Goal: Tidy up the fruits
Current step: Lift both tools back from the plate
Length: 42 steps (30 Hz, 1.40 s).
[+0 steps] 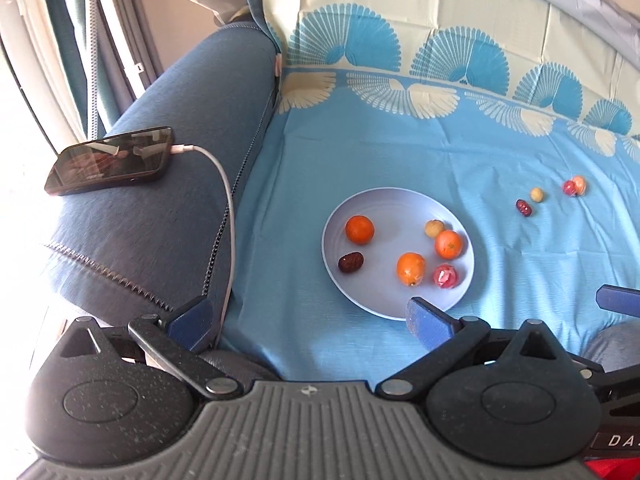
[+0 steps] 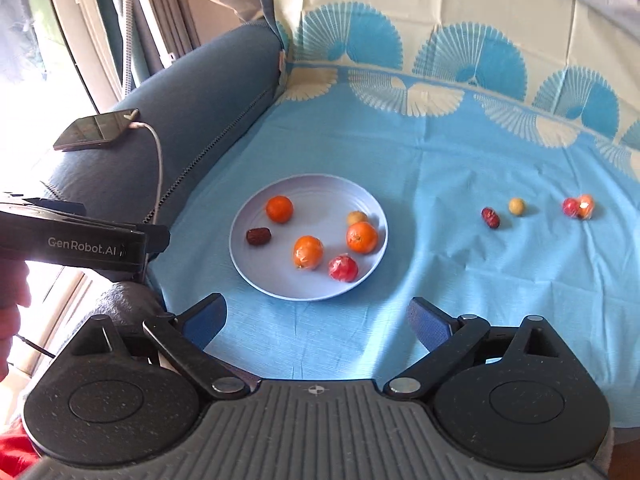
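1. We see the blue sheet [image 2: 440,280] spread over the sofa seat, with the armrest [image 1: 160,200] at nine o'clock carrying a phone [image 1: 110,160] on its cable.
2. The plate [image 2: 260,276] lies at twelve o'clock of the right hand-held gripper [image 2: 316,320], near its tips but apart; for the left hand-held gripper [image 1: 310,320] it sits at one o'clock.
3. Both hand-held grippers gape wide and grasp nothing.
4. On the plate lie three oranges [image 2: 280,209], a wrapped red fruit [image 2: 343,268], a date [image 2: 258,236] and a small yellow fruit [image 2: 356,217].
5. At two o'clock, well apart, a second date [image 2: 490,217], another yellow fruit [image 2: 517,206] and a wrapped pair [image 2: 578,206] lie on the sheet.
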### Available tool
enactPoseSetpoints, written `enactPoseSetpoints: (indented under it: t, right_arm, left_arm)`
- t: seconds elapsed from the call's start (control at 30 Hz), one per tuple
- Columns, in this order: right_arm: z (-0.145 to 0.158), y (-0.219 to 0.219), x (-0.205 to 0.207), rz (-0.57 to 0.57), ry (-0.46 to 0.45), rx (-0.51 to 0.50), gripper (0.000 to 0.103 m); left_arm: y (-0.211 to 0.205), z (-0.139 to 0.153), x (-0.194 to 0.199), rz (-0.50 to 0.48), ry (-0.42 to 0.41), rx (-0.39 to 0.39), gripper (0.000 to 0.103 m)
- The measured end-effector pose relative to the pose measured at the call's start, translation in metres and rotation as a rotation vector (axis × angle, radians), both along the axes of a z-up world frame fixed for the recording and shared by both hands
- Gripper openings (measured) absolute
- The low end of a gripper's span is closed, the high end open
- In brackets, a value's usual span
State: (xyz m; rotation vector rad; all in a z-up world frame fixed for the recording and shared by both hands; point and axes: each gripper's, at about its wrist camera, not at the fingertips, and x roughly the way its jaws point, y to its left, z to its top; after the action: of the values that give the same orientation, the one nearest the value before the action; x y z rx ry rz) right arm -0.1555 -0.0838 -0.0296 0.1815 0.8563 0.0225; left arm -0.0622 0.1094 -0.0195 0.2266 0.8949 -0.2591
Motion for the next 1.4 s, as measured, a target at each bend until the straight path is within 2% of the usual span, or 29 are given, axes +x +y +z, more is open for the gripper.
enactPoseSetpoints:
  t: [0.2,0.4,0.6,0.9,1.4]
  right_arm:
    - [0.024,0.007,-0.031,0.002,-0.084,-0.041,0.098]
    - [0.037,0.007,-0.054,-0.006,-0.139,-0.055,0.098]
    - [0.044,0.006,-0.07,-0.018,-0.175,-0.06,0.098]
    - [0.049,0.009,-0.078,-0.028,-0.198,-0.069,0.099]
    - [0.047,0.014,-0.074,-0.02,-0.18,-0.086,0.099]
  left_arm:
    - [0.006,0.017,-0.033,-0.006,-0.043,-0.023,0.103]
    - [0.011,0.032,-0.051,0.002,-0.075,-0.058,0.103]
    - [0.012,0.042,-0.067,-0.003,-0.106,-0.055,0.103]
    - [0.012,0.044,-0.074,-0.012,-0.112,-0.039,0.103]
    - [0.014,0.04,-0.069,-0.014,-0.096,-0.034,0.103]
